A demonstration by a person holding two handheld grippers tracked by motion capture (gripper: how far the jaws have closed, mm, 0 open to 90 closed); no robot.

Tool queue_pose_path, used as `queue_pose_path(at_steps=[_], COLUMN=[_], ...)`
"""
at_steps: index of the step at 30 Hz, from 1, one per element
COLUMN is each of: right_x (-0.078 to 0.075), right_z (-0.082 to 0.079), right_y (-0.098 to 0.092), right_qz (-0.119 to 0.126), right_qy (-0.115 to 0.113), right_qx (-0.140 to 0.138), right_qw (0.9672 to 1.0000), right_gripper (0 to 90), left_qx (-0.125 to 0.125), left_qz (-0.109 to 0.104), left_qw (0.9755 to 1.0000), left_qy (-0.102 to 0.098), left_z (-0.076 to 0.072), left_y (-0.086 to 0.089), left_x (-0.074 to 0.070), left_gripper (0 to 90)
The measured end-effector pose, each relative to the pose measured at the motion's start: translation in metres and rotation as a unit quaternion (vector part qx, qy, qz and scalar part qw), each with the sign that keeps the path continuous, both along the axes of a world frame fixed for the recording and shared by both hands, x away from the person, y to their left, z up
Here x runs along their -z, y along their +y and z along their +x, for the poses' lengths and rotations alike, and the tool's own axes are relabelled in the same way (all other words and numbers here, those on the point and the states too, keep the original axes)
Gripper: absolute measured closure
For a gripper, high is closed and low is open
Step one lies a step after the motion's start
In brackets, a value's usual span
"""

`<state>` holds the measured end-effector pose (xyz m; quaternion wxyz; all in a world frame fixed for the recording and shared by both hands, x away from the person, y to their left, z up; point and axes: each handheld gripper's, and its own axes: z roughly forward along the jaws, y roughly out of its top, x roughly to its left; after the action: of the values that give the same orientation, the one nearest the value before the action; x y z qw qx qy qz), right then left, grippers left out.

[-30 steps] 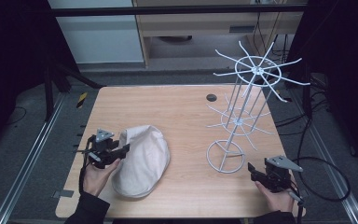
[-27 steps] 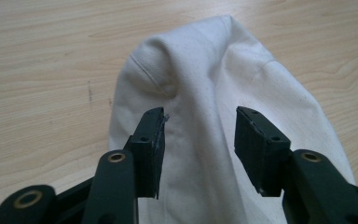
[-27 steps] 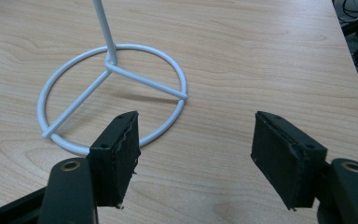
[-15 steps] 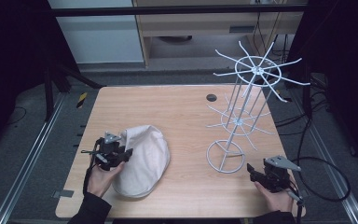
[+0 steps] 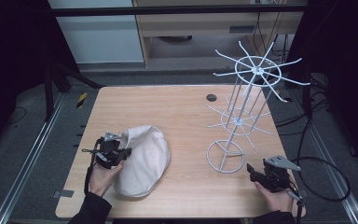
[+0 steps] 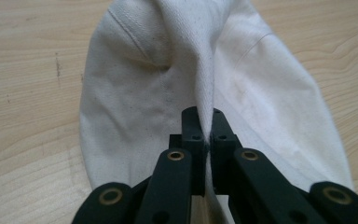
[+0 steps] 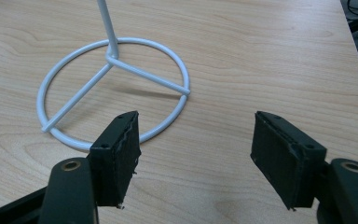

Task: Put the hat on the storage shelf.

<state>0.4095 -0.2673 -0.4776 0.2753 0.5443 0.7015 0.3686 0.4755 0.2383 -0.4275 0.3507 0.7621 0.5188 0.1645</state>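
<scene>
- High view, nearest edge of the table: the person's two hands come in from the bottom, the left gripper (image 5: pixel 119 154) at the left and the right gripper (image 5: pixel 254 171) at the right, well apart from each other.
- Left gripper view: the jaws have just been closing and now stand pressed together on a raised fold of the cream fabric cap (image 6: pixel 205 88), the cloth pinched between the pads and rising from them as a ridge.
- The cap (image 5: pixel 142 159) lies on the wooden table (image 5: pixel 177 116) in its near-left part, its left edge gathered at the gripper and the rest spread flat on the wood.
- Right gripper view: the right gripper (image 7: pixel 196 154) has its jaws spread apart with only bare wood between them; it sits low near the table's near-right corner.
- Just beyond the right gripper stands the ring base of the white wire display rack (image 7: pixel 114 88), close to the left jaw but not touching it.
- The rack (image 5: pixel 247 107) rises upright on the right half of the table, with two tiers of spokes spreading outward.
- Farther back, a small dark round disc (image 5: pixel 211 97) lies on the wood near the far edge.
</scene>
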Motion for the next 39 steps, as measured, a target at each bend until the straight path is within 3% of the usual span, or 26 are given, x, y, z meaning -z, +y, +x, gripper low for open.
queue_pose_path(at_steps=[12,19,27,32,39], right_x=[-0.001,-0.001,-0.001,-0.002,-0.002], right_z=[-0.001,-0.001,-0.001,-0.002,-0.002], right_y=[-0.001,-0.001,-0.001,-0.002,-0.002], right_qz=[0.001,0.001,0.001,0.001,0.001], right_qy=[-0.003,-0.006,-0.009,-0.012,-0.016], right_qx=[0.0,0.001,0.0,0.001,0.0], right_qw=[1.0,1.0,1.0,0.9999,0.9999], right_gripper=[32.5,32.4,32.4,32.4,32.4], left_qx=[0.012,0.019,0.026,0.032,0.033], left_qz=[-0.024,-0.044,-0.067,-0.083,-0.104], left_qw=[0.9979,0.9935,0.989,0.9846,0.9753], left_qy=[-0.059,-0.103,-0.129,-0.151,-0.192], left_z=[-0.018,-0.032,-0.042,-0.048,-0.06], left_y=[0.001,0.004,0.006,0.006,0.008], left_x=[-0.023,-0.042,-0.058,-0.066,-0.078], left_gripper=[88.6,88.7,88.7,88.7,88.7])
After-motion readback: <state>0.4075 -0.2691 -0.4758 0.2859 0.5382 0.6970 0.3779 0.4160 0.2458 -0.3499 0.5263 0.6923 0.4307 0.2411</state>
